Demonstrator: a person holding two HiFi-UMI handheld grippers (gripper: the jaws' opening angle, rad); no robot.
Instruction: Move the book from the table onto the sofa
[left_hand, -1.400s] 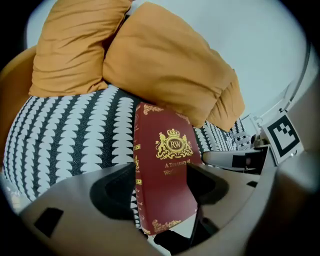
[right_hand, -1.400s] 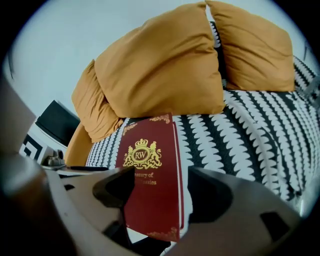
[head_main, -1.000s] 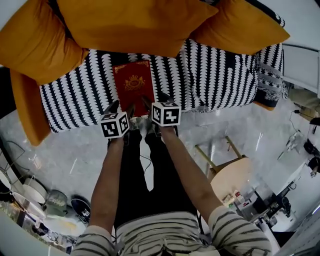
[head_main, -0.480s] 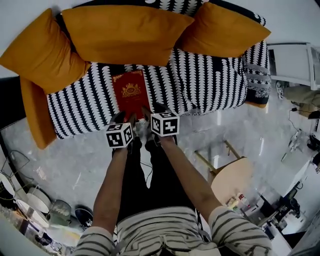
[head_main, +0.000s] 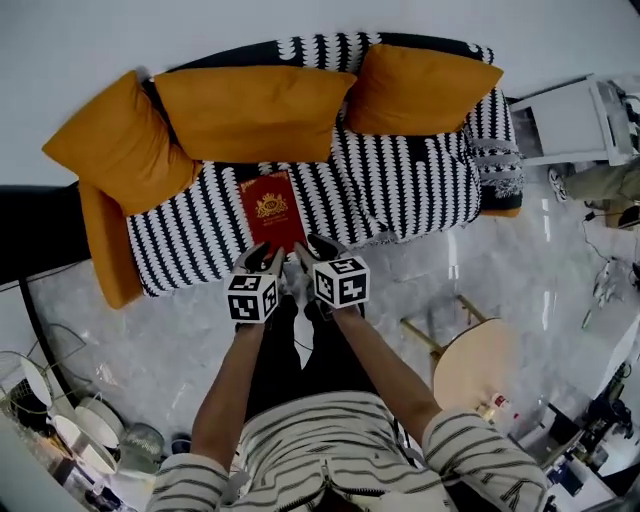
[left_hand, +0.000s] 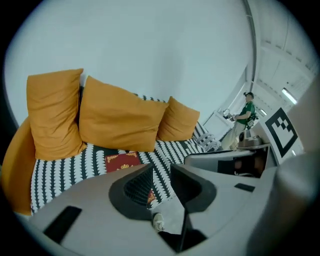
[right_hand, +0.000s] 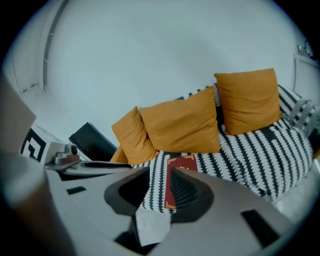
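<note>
The red book (head_main: 272, 208) with a gold crest lies flat on the black-and-white sofa seat (head_main: 400, 185), below the middle orange cushion (head_main: 255, 110). My left gripper (head_main: 262, 258) and right gripper (head_main: 312, 248) hover side by side just off the book's near edge, apart from it. The jaws of both are closing with a gap still showing and nothing between them. The left gripper view shows the book (left_hand: 121, 161) beyond the left gripper (left_hand: 161, 182). It also lies past the right gripper (right_hand: 159, 187) as the book (right_hand: 181, 162) in the right gripper view.
Three orange cushions lean on the sofa back, and a fourth (head_main: 100, 240) hangs at its left end. A round wooden table (head_main: 475, 360) stands at my right. A white cabinet (head_main: 565, 115) sits beyond the sofa's right end. Bowls (head_main: 60, 420) lie on the floor at lower left.
Both grippers have risen and drawn back from the book's near edge. The book stays on the sofa seat. More of the sofa and the wall now shows in the head view.
</note>
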